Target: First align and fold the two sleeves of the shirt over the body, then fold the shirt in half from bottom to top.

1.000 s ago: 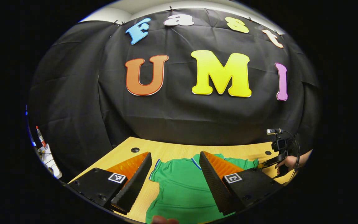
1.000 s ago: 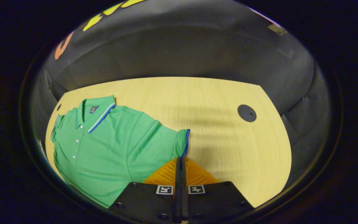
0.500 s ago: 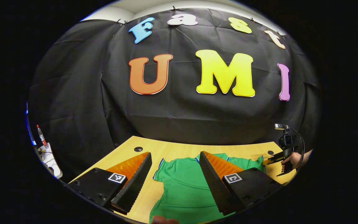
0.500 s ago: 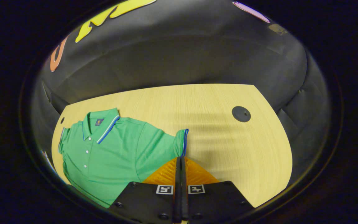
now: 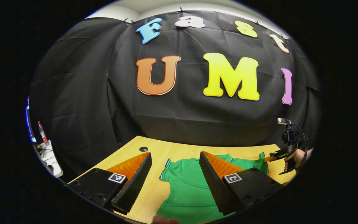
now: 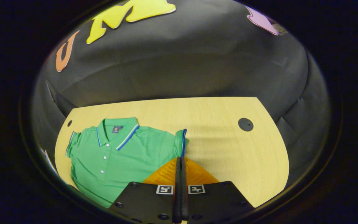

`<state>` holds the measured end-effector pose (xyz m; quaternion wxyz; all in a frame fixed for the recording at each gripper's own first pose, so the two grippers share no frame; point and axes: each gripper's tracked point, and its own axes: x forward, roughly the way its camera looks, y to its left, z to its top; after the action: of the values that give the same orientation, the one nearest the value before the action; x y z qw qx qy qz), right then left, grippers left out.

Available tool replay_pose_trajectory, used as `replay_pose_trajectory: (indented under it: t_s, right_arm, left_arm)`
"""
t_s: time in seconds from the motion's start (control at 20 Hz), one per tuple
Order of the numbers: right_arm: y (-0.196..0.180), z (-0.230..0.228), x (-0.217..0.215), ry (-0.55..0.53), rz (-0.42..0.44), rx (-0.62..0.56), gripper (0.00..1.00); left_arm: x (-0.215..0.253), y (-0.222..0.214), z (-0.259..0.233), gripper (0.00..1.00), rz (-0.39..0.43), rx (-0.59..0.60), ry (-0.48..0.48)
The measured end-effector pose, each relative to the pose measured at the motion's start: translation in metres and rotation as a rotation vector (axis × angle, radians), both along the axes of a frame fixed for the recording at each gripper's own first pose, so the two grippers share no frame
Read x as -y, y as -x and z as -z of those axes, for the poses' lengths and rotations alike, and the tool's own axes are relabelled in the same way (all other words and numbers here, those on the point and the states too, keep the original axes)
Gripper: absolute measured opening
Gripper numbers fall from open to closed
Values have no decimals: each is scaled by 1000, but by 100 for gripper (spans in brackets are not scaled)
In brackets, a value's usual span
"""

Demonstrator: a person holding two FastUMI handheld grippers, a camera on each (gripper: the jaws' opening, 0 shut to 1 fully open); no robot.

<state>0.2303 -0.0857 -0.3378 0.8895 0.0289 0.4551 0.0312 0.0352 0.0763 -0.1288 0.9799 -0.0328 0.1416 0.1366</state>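
A green polo shirt (image 6: 120, 155) with blue-trimmed collar and cuffs lies face up on the wooden table (image 6: 228, 149). My right gripper (image 6: 180, 159) is shut on the cuff of one sleeve (image 6: 180, 141), which stands lifted and bunched toward the body. In the left gripper view the shirt (image 5: 185, 189) lies below and ahead of my left gripper (image 5: 175, 155), which is open and holds nothing. The right gripper (image 5: 273, 154) shows at the far right there, pinching the raised sleeve, with a hand (image 5: 297, 154) holding it.
Round cable holes sit in the table (image 6: 245, 124) (image 5: 143, 149). Beyond the table's left edge stands a white device with a red-capped bottle (image 5: 43, 140). Bare wood lies to the right of the shirt. The black cloth wall closes the back.
The right gripper has carried the pinched sleeve up and inward toward the shirt's body, bunching it. The left gripper has stayed open and shifted slightly, so the shirt sits farther right in its view.
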Motion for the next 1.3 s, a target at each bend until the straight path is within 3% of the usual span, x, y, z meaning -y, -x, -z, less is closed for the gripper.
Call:
replay_pose_trajectory:
  t_s: [0.35,0.85,0.95,1.0,1.15,1.3]
  right_arm:
    - [2,-13,-59,27,-53,13,2]
    - [2,14,-128,55,-108,-24,4]
    - [0,5,-136,41,-124,-9,15]
    - [1,3,-134,46,-124,-1,41]
    - [2,-16,-127,41,-108,30,58]
    - [12,-40,-114,33,-69,62,89]
  left_arm:
    - [-28,20,5,99,-11,9,39]
    - [-64,36,29,99,-2,-63,83]
    - [-66,35,31,99,0,-71,88]
    - [-70,33,33,99,4,-73,89]
    - [-74,30,35,99,29,-77,87]
    - [-70,22,37,99,69,-78,87]
